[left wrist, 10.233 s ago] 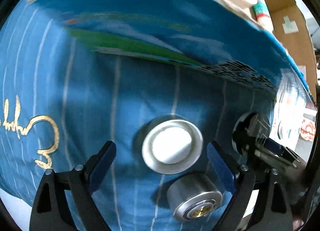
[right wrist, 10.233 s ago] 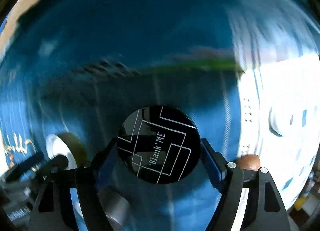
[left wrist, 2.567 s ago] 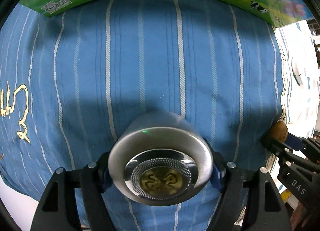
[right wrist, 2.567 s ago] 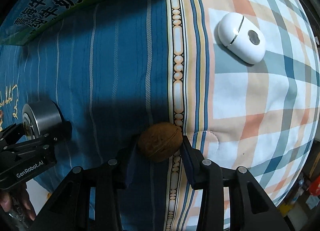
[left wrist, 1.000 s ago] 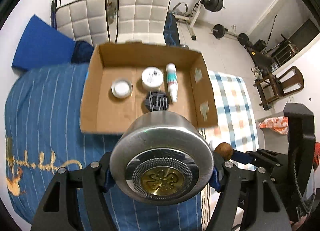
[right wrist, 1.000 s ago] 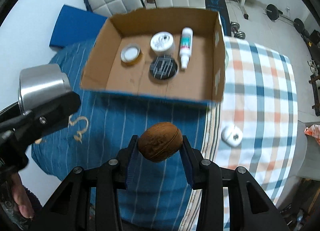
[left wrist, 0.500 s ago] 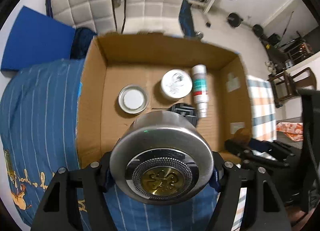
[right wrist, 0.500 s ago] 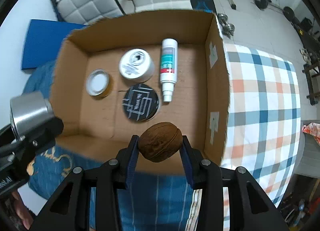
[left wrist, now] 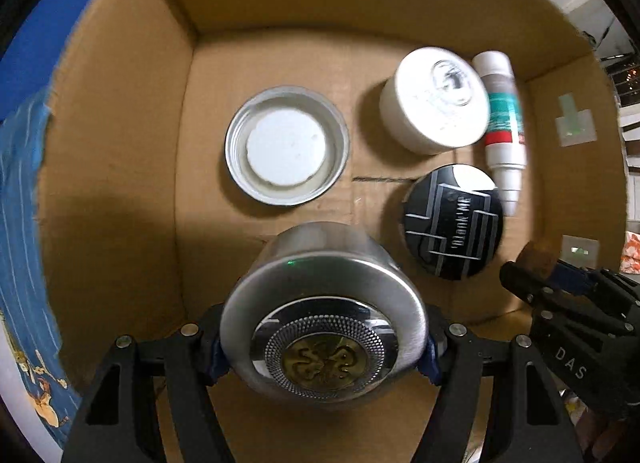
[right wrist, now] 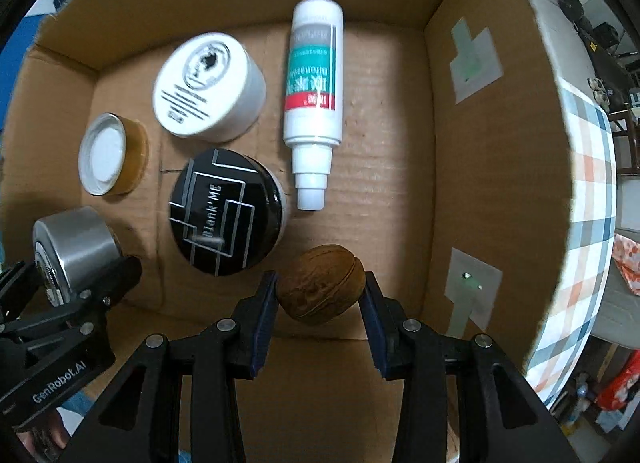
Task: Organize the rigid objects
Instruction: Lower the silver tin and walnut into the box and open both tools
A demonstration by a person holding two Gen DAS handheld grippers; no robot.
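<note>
Two claws over cardboard box, left claw w/ smooth steel cylinder, right claw w/ wrinkled walnut

black jar crowds centre, right floor open

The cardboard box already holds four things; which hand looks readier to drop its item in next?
Probably the right. Its gripper holds the brown walnut over bare floor of the cardboard box. The left gripper's silver round tin hangs beside the black round jar.
</note>
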